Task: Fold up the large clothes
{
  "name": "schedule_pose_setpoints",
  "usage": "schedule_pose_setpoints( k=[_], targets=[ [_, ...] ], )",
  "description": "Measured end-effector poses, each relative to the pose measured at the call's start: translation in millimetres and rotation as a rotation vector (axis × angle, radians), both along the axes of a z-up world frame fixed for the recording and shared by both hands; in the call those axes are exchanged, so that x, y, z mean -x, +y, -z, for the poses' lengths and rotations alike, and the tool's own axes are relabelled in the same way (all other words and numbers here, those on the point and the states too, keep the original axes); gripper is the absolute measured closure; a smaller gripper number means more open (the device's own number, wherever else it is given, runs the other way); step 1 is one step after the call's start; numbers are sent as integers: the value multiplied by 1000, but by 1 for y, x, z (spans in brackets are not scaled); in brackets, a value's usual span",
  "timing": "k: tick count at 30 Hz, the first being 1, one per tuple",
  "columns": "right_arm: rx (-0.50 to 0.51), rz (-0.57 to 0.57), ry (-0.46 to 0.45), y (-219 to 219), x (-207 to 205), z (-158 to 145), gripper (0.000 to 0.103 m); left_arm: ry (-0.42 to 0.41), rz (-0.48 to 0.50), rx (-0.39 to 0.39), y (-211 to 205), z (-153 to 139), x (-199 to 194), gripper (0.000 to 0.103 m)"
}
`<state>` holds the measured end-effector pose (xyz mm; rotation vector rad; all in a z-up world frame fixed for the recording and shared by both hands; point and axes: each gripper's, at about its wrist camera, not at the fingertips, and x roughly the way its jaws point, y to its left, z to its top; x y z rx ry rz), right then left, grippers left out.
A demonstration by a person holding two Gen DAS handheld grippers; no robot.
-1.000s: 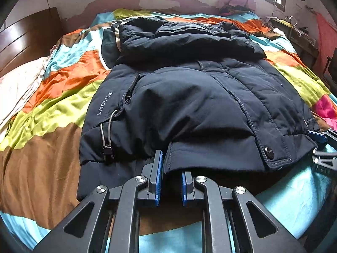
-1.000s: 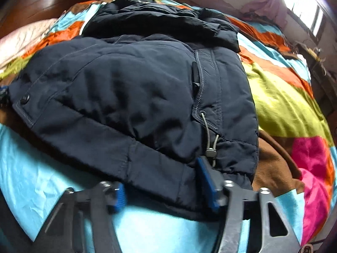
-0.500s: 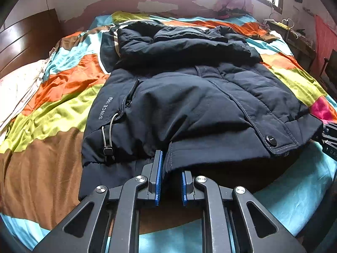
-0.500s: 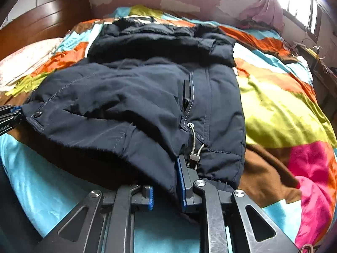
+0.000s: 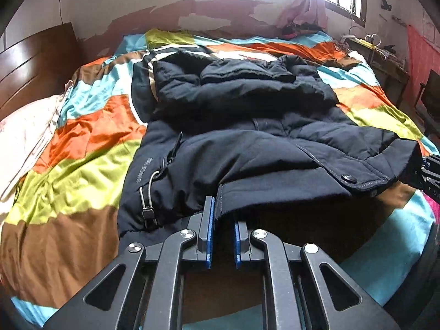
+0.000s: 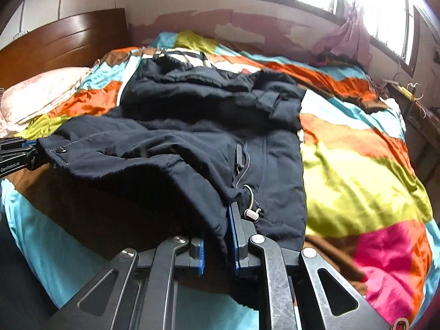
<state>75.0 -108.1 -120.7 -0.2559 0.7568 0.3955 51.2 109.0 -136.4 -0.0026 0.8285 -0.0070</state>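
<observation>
Hem first: both grippers are biting the near bottom edge of the dark navy padded jacket (image 5: 247, 148), and that edge is hanging clear of the bed with a deep shadow showing beneath it. The left gripper (image 5: 222, 236) is holding a fold of hem between narrow jaws, blue pads pressing the cloth. The right gripper (image 6: 217, 243) is closing its jaws on the hem just beside the grey drawstring toggle (image 6: 251, 214), with fabric bunching between the pads. Each gripper is also peeking into the other's view at the frame edge, so the two holds are sitting well apart along the hem.

Further in, the jacket's body is lying flat on the bright patchwork bedspread of orange, lime, teal and brown satin (image 5: 82, 170), its front snap button (image 5: 349, 178) facing up. At the far end the bulky hood and collar (image 5: 242, 82) are piling up, and beyond them a dark wooden headboard (image 6: 63, 46) is standing far left.

The risk, as I'm judging it: this padded cloth is thick and slippery, so a shallow bite could slide out mid-lift. The toggle cord could snag in the right pads. And uneven lifting by the two hands would likely skew the fold line, while the satin spread may drag along underneath.
</observation>
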Motion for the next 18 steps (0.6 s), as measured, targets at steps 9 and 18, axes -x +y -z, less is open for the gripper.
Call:
schedule_pose_setpoints(
  k=[9, 18],
  targets=[
    [-40, -12, -45, 5, -27, -36, 91, -38, -10, 37, 11, -31, -28, 97],
    [-61, -14, -82, 12, -62, -64, 91, -73, -5, 41, 22, -51, -55, 97]
  ],
)
